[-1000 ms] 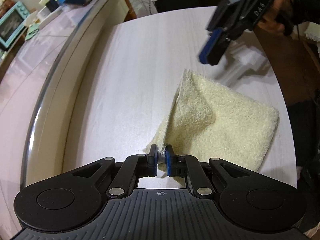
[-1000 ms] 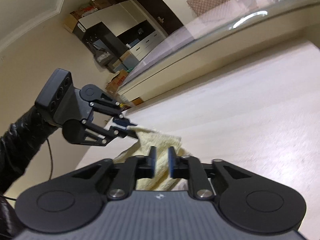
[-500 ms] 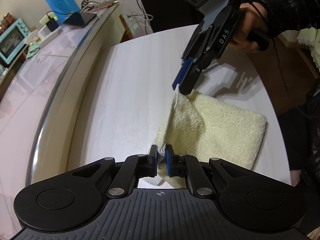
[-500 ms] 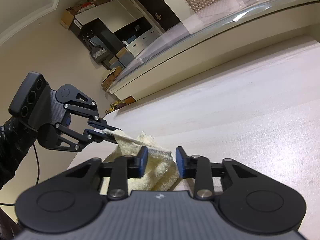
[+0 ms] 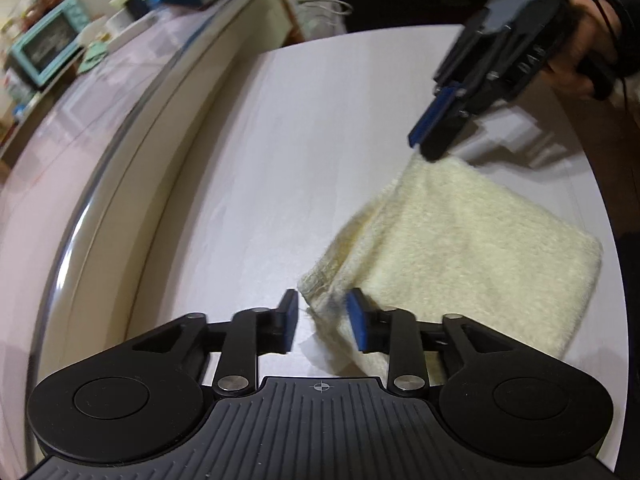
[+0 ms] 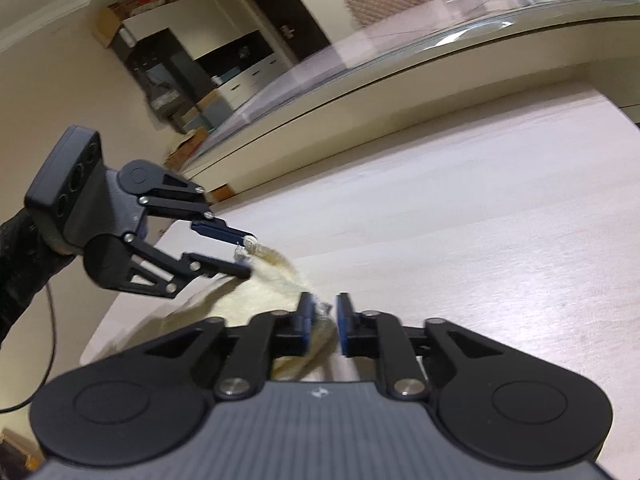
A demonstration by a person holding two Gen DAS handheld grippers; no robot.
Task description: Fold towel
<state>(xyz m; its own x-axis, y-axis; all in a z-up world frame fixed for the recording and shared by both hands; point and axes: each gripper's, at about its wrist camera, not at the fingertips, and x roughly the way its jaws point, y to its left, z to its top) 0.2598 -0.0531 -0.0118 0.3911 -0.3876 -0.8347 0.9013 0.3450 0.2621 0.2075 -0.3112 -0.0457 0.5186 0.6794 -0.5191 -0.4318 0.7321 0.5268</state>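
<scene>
A cream towel [image 5: 472, 256] lies folded on the pale wooden table [image 5: 312, 152]. My left gripper [image 5: 322, 320] is open, its jaws either side of the towel's near corner without pinching it. In the right wrist view the left gripper [image 6: 244, 254] shows open with that corner [image 6: 260, 250] at its tips. My right gripper [image 6: 322, 320] has its jaws a little apart around the towel's far corner; in the left wrist view it [image 5: 430, 140] hovers at the towel's far edge.
A curved counter edge [image 5: 132, 152] runs along the table's left side. A teal oven [image 5: 44, 48] and clutter sit on the counter beyond. The table's right edge [image 5: 608, 216] is close to the towel.
My left gripper has opened and let go of the towel's near corner. The towel has dropped flatter on the table. My right gripper has narrowed after opening half a second ago.
</scene>
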